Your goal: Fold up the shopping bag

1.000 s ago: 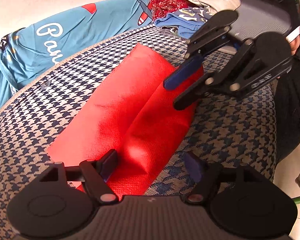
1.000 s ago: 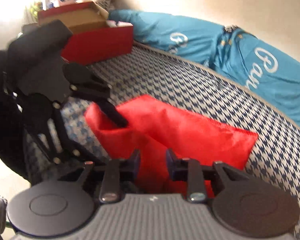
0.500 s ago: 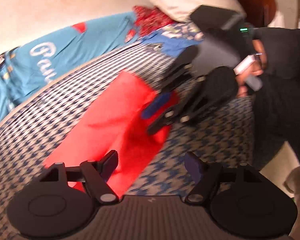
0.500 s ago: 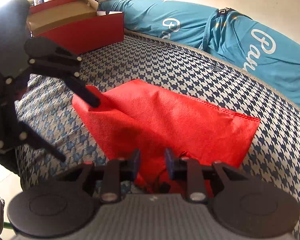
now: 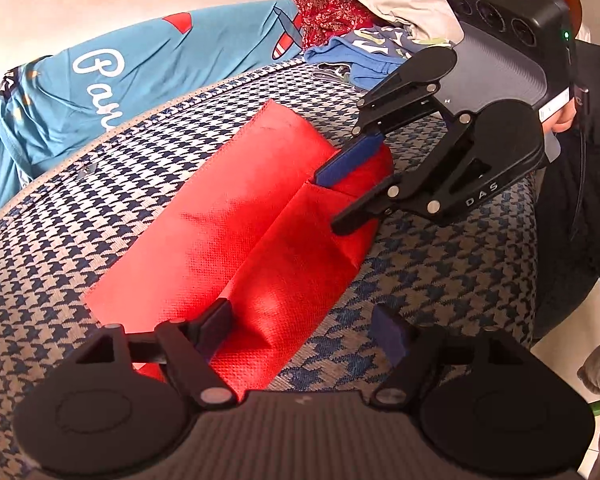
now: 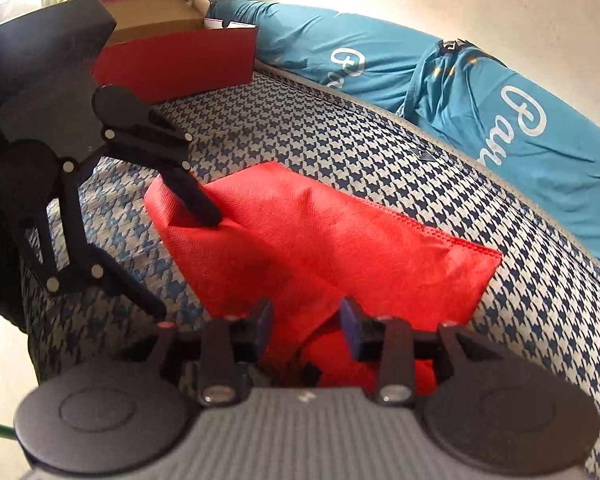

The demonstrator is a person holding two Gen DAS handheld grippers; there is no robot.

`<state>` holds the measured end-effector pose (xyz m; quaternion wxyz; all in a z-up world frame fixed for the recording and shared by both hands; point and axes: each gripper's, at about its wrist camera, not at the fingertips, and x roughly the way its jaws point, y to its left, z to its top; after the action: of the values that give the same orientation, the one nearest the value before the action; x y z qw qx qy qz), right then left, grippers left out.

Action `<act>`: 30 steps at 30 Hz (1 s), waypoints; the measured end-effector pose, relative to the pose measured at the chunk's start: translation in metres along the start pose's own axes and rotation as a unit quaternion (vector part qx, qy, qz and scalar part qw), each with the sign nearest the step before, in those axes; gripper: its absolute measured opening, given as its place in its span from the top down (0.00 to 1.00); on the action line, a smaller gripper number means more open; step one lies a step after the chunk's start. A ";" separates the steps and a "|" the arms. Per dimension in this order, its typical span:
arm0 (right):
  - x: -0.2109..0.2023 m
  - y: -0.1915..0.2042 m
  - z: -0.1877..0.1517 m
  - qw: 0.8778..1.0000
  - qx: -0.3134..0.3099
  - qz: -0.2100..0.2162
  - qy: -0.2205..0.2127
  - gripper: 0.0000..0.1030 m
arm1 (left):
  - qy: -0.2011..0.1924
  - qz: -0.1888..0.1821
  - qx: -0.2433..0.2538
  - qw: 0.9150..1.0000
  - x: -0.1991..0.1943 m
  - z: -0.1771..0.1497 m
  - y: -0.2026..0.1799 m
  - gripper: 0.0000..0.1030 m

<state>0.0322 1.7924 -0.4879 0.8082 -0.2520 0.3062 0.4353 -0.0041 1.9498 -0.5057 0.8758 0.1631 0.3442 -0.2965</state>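
Our right gripper (image 6: 306, 318) has just been opening off the bag (image 5: 236, 236), fabric loose between its jaws, left gripper (image 5: 304, 330) wide open, so we judge this fold released.

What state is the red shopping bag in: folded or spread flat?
Folded: the red shopping bag lies as a long strip, one flap doubled over along a lengthwise crease.

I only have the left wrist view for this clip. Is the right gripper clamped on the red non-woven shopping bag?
Observer: No. The right gripper has just been opening its jaws; the red non-woven shopping bag lies loose between them.
Reviewer: And the left gripper's fingers?
Observer: One tip of the left gripper touches the bag's corner; the other hangs over the houndstooth cover.
Reviewer: Anything behind it?
Observer: An open red cardboard box, at the cover's far end.
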 end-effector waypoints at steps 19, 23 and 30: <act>0.008 -0.020 -0.013 0.996 0.087 0.023 0.006 0.66 | -0.026 -0.015 0.011 0.999 -0.028 -0.003 -0.007 0.26; 0.007 -0.021 -0.013 0.996 0.088 0.023 0.006 0.66 | -0.034 -0.030 0.008 0.999 -0.033 -0.002 -0.008 0.26; 0.008 -0.021 -0.011 0.997 0.081 0.021 0.006 0.66 | -0.010 0.006 -0.020 1.000 -0.017 -0.009 0.001 0.24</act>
<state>0.0503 1.7790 -0.4979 0.8148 -0.1823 0.3505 0.4242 -0.0182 1.9618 -0.5002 0.8840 0.1444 0.3402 -0.2861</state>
